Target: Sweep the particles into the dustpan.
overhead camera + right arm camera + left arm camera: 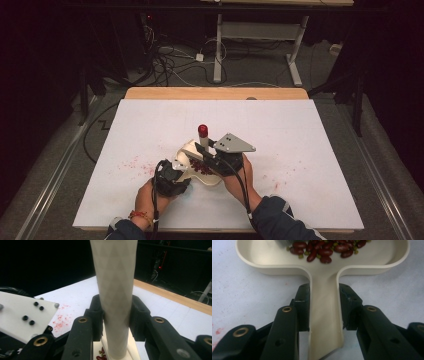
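Note:
A cream pan with a flat handle lies on the white mat, with red beans and a few small green ones in it. My left gripper is shut on the pan's handle, which runs between both jaws toward the beans. My right gripper, under its grey plate, is shut on an upright pale cylinder with a red top. The cylinder's lower end stands in the pan among the beans.
Red specks stain the mat left of the pan and to its right. The table's wooden far edge runs behind. Beyond it, cables and a desk's white legs stand on the dark floor.

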The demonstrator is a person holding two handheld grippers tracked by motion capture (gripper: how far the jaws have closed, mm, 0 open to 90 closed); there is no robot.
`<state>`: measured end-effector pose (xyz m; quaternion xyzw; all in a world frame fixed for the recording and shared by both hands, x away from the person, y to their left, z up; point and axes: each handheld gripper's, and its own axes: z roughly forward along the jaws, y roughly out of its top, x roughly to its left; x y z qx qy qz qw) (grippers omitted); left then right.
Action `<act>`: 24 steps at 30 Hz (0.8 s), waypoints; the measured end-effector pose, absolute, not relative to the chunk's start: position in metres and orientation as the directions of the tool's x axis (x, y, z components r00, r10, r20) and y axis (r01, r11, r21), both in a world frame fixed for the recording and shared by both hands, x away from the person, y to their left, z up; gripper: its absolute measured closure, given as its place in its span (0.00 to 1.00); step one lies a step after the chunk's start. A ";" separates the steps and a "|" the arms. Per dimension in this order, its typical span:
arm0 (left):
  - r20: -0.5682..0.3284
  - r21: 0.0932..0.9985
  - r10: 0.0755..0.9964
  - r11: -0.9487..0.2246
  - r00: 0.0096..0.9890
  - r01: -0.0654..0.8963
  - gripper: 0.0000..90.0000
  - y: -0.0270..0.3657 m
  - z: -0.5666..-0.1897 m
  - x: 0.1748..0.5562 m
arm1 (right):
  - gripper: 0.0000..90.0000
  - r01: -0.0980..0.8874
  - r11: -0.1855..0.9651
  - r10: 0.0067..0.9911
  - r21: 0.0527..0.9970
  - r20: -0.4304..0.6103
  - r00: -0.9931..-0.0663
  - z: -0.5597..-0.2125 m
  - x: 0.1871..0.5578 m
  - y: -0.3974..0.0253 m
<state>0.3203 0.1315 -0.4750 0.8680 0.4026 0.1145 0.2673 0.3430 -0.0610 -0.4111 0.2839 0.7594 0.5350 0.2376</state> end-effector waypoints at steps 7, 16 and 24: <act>-0.007 0.547 0.748 -0.553 0.664 0.629 0.71 0.133 -0.477 0.321 | 0.78 0.172 0.242 0.696 0.955 -0.047 -0.717 -0.409 0.340 -0.065; -0.016 0.540 0.733 -0.567 0.680 0.623 0.71 0.139 -0.477 0.322 | 0.78 0.134 0.175 0.716 0.976 -0.033 -0.698 -0.393 0.347 -0.090; -0.010 0.530 0.714 -0.590 0.700 0.609 0.71 0.155 -0.478 0.310 | 0.78 0.091 0.126 0.734 0.988 -0.031 -0.678 -0.372 0.350 -0.130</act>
